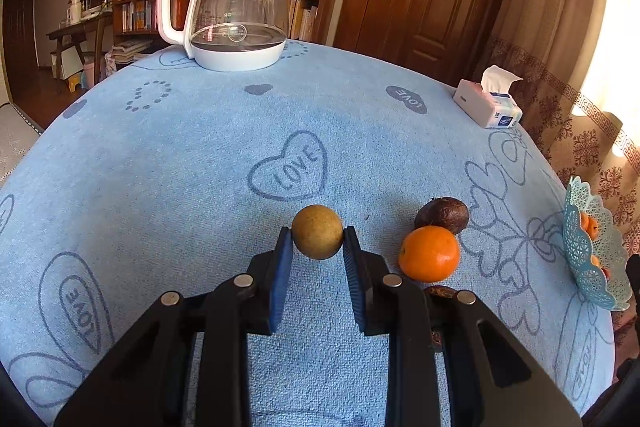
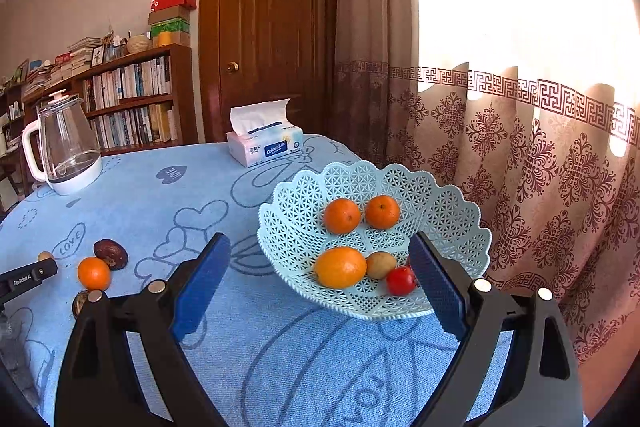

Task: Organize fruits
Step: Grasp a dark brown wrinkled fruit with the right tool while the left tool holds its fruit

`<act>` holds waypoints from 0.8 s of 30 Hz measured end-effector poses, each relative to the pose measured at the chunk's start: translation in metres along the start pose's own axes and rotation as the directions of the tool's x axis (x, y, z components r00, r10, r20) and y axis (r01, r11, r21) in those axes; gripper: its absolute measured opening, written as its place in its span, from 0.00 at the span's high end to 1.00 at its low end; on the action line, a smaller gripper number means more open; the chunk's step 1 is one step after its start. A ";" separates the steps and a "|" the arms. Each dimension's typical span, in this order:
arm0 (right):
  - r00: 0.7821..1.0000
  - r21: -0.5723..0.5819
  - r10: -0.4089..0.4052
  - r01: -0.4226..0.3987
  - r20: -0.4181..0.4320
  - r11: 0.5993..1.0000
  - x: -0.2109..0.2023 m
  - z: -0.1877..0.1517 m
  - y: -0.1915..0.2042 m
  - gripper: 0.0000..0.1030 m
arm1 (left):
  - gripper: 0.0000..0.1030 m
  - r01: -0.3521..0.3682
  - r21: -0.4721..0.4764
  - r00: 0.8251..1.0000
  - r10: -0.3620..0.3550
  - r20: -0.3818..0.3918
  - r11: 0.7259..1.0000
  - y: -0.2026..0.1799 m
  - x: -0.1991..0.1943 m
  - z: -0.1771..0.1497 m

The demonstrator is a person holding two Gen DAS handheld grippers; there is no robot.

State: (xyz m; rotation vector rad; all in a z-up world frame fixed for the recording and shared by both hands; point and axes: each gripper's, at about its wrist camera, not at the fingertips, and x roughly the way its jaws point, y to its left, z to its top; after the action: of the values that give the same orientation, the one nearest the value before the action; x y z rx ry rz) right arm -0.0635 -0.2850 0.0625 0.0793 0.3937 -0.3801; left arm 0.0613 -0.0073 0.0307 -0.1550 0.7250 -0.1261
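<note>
Left wrist: left gripper (image 1: 318, 233) clamps brown fruit (image 1: 317, 231) — orange (image 1: 429, 253) near.

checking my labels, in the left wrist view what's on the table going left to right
kettle → tan round fruit in the left gripper → orange → tissue box → blue basket

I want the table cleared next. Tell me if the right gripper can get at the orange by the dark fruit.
Probably yes. The right gripper is open and empty, and bare cloth lies between it and the orange. The dark fruit touches the orange behind, and the left gripper, shut on a brownish fruit, crowds that side.
</note>
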 end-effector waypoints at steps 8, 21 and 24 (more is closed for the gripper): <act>0.915 -0.018 0.315 -0.330 -0.254 0.944 0.023 -0.010 0.066 0.11 | 0.75 -0.020 -0.031 1.000 0.020 0.014 0.999 0.005 -0.002 0.000; 0.789 -0.102 0.443 -0.529 -0.425 0.843 0.042 -0.023 0.138 0.26 | 0.75 -0.038 -0.097 0.999 0.040 0.017 0.995 0.019 -0.003 0.003; 0.769 -0.118 0.446 -0.550 -0.457 0.827 0.047 -0.028 0.148 0.36 | 0.75 -0.038 -0.103 0.999 0.039 0.014 0.994 0.021 -0.003 0.003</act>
State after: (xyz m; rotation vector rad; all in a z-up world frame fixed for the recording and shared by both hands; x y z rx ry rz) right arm 0.0227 -0.1602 0.0190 0.0190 0.8153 0.2352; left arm 0.0621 0.0141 0.0309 -0.2403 0.7180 -0.0507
